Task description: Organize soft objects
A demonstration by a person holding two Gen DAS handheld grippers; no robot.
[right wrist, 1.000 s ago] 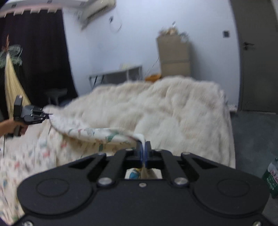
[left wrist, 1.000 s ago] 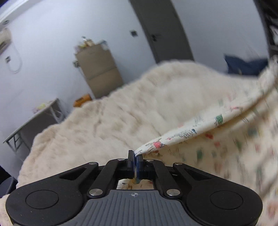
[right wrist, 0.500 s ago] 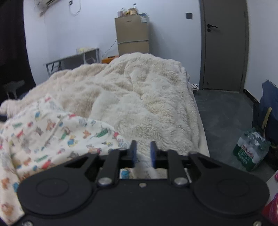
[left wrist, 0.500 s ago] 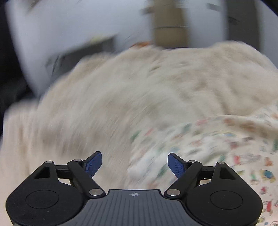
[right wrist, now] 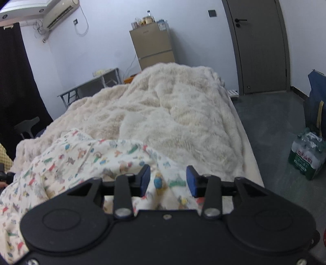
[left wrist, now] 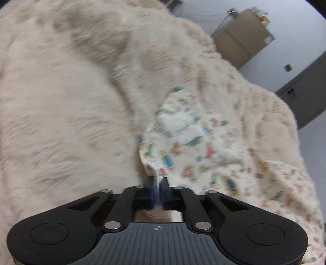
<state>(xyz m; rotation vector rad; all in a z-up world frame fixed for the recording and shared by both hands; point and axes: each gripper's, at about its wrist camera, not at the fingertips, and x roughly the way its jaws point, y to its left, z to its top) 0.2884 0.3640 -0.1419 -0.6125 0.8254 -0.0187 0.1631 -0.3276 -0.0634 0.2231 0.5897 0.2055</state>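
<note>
Left gripper (left wrist: 158, 186): blue pads pressed together on an edge of the printed cloth (left wrist: 195, 146), fabric pinched between them at 6 o'clock of the left wrist view. Cloth (cream, small coloured cartoon figures) fans away from the pinch toward 1 to 4 o'clock, lying on the fluffy cream blanket (left wrist: 67, 114). Blanket fills the view from 7 through 12 o'clock. Motion blur across most of the frame; print details not readable.

Right gripper (right wrist: 168, 180): pads spread wide, nothing clamped. Printed cloth (right wrist: 85, 161) bunched directly below and between the fingers, a fold rising in the gap; contact with either pad cannot be told. Cloth spreads from the gap out to 7–9 o'clock, rumpled, resting on the near end of the blanket (right wrist: 173, 114). Blanket covers the bed up to 12 o'clock.

Surroundings, right wrist view: tan fridge (right wrist: 152, 45) against the far wall at 12 o'clock, bottles and jars on top. Grey door (right wrist: 262, 46) at 1–2 o'clock, shut. Metal-frame table (right wrist: 91, 85) at 10 o'clock beside the bed. Air conditioner (right wrist: 61, 12) at 11 o'clock. Shrink-wrapped pack of water bottles (right wrist: 305, 155) on the floor at 3 o'clock.
</note>
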